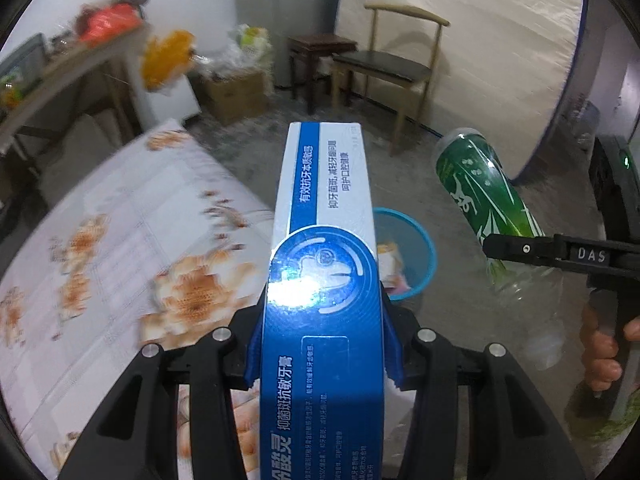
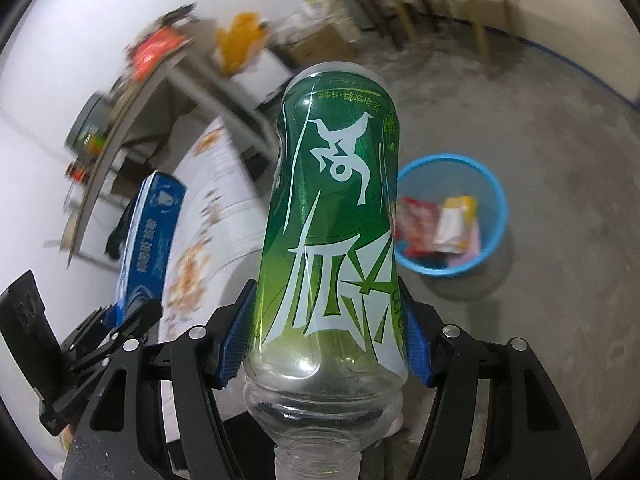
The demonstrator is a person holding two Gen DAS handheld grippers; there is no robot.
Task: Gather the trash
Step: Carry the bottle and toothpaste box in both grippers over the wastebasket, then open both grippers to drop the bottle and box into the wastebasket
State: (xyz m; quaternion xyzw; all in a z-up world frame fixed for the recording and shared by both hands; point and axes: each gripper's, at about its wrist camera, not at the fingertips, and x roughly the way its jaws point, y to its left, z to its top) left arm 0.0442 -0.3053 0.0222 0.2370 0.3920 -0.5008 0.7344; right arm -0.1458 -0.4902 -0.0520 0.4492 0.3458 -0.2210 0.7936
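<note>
Where box intrudes, bin half-hidden.

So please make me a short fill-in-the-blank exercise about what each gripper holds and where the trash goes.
1. The left gripper is shut on a blue and white ____ box.
2. The right gripper holds a plastic bottle with a ____ label.
3. The bin on the floor is ____ in colour.
4. Inside the bin lie some ____.

Missing words: toothpaste; green; blue; wrappers
</note>
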